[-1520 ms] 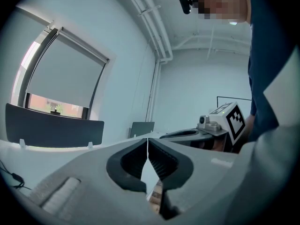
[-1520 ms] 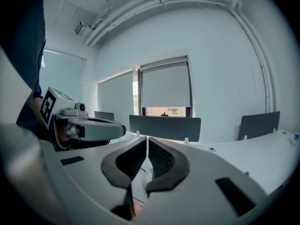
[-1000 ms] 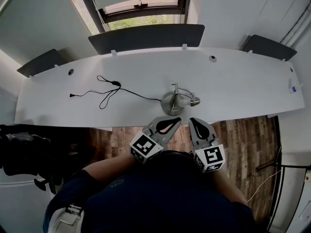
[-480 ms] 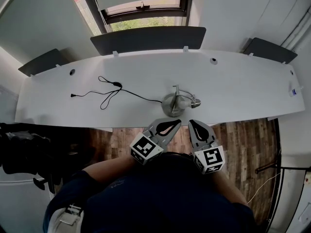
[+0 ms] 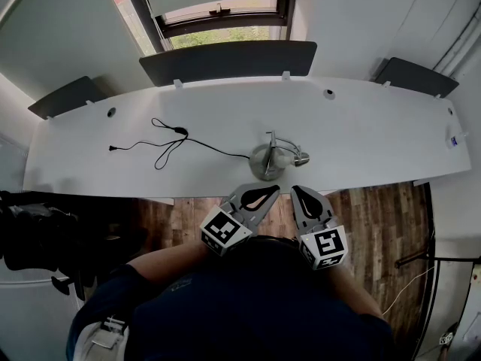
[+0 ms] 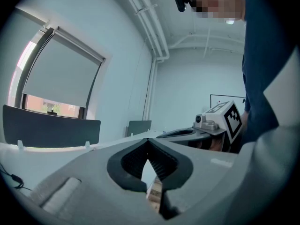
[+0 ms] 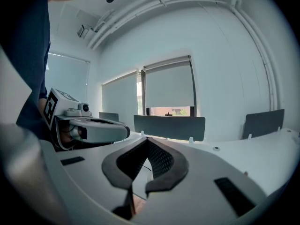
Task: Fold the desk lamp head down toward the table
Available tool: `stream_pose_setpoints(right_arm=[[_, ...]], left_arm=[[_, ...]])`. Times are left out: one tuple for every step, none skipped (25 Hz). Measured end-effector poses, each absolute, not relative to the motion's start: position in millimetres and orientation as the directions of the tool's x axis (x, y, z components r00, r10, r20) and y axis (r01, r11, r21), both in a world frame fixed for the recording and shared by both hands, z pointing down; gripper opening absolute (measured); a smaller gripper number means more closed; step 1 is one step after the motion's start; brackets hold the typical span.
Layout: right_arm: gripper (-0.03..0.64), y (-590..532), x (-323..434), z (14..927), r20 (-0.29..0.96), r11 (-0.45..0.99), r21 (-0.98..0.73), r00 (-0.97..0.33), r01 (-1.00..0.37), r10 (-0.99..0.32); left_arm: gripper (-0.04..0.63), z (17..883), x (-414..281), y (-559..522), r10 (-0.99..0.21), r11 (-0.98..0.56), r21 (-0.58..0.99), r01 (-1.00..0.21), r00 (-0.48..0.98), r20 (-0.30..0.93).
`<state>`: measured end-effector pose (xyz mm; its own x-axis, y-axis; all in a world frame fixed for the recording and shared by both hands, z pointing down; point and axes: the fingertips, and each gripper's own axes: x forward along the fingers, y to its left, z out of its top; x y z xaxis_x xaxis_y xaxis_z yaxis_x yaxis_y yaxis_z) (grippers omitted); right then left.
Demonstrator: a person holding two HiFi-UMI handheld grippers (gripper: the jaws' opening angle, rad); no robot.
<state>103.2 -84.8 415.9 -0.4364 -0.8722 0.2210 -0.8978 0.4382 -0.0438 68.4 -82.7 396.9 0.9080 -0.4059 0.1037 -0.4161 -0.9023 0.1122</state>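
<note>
**On the white desk, near its front edge: the lamp, with both grippers closed and apart from it**

On the front part of the long white desk stood the desk lamp, close to the edge nearest the person. Its round grey base sat on the desk top, and in the head view its small head lay to the right of the base. A thin black cord ran from the base to the left and made some loose loops on the desk.

Just before the desk edge, above the wooden floor, the left gripper and the right gripper were held side by side. Both pointed toward the lamp and neither touched it. In each gripper view the two jaws were pressed together at the tips with nothing between them.

At the far side of the desk stood dark divider panels, and behind them was a window.
</note>
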Motion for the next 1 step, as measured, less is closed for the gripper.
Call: stream_pose_setpoints(right_arm=[[0.009,-84.7,103.7,416.2,0.221,0.438,-0.045,-0.437,-0.898,-0.872]], left_arm=[[0.006,398.0,68.6,-83.1,-0.410,-0.901,0.111,-0.419,0.907,0.102]])
